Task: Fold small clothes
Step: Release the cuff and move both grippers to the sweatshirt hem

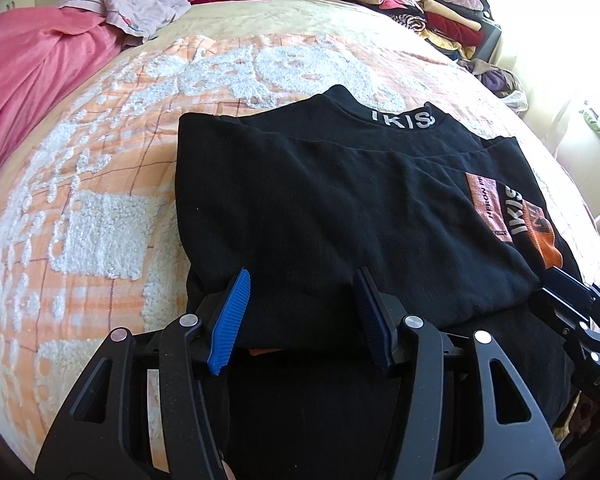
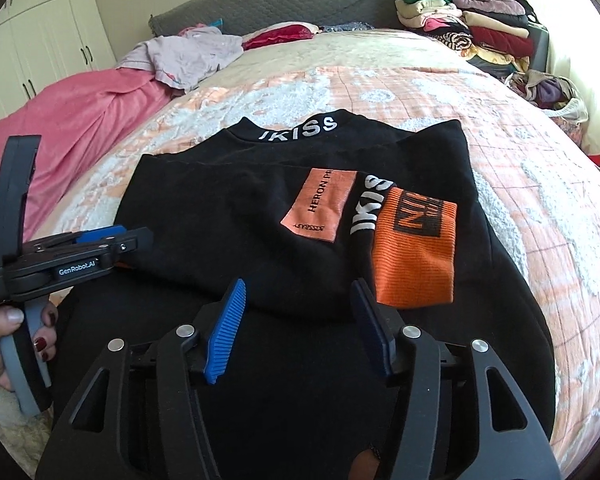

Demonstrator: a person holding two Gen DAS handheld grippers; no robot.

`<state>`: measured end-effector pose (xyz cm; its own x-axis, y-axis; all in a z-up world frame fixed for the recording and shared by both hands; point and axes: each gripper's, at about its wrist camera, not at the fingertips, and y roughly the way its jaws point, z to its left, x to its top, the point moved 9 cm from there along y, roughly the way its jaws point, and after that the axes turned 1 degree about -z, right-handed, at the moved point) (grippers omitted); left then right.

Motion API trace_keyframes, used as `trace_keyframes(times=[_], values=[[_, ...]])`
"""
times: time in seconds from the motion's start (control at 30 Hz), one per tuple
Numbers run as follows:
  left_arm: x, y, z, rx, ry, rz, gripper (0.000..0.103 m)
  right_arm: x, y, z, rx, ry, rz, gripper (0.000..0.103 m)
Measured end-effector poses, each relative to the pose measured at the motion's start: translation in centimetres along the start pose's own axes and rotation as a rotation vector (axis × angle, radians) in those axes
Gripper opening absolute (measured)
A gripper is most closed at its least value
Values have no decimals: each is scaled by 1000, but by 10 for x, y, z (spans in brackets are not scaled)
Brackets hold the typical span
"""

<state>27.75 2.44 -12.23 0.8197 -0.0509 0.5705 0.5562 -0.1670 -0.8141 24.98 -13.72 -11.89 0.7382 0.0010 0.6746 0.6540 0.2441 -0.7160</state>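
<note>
A black sweatshirt with white "IKISS" lettering on its collar lies partly folded on the bed, also in the right wrist view. Its sleeve with an orange cuff and a pink patch lies across the body. My left gripper is open just above the near folded edge, holding nothing. It also shows from the side in the right wrist view. My right gripper is open over the near part of the sweatshirt, just short of the orange cuff. Its tip shows in the left wrist view.
The bed has an orange-and-white tufted blanket. A pink cover and a crumpled pale garment lie at the far left. Stacks of folded clothes stand at the far right by the grey headboard.
</note>
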Motion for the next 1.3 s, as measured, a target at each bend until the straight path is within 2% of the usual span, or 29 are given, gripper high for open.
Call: trace_keyframes(times=[0.27,0.33,0.6,0.63,0.67,0.7,0.8,0.9,0.97,1.1,1.17,1.3], values=[[-2,-6,-2,7,-3,-11,48,-2,-18,-3,5,35,-38,67],[-3,-9,-3,7,-3,-15,52,-3,-22,-4,3,40,-44,74],[-9,-20,-8,14,10,-28,60,-2,-35,-5,-5,50,-70,76],[-10,-22,-8,12,8,-30,62,-1,-37,-5,-7,51,-74,78],[-10,-24,-9,9,6,-33,63,-1,-39,-6,-11,54,-79,87],[-10,-27,-9,4,4,-36,65,-1,-42,-6,-13,57,-85,91],[-12,-33,-12,-19,-7,-42,66,0,-47,-8,-15,62,-95,91],[-15,-41,-14,-22,-5,-56,72,1,-52,-9,-21,66,-104,92],[-16,-47,-16,-25,-5,-65,80,0,-55,-11,-23,71,-110,93],[-18,-59,-16,-6,-5,-94,84,-1,-62,-15,-29,80,-121,94],[-18,-66,-15,-5,-11,-109,91,-1,-66,-17,-34,84,-127,95],[-19,-80,-14,-5,-18,-134,93,-4,-74,-22,-40,87,-132,96]])
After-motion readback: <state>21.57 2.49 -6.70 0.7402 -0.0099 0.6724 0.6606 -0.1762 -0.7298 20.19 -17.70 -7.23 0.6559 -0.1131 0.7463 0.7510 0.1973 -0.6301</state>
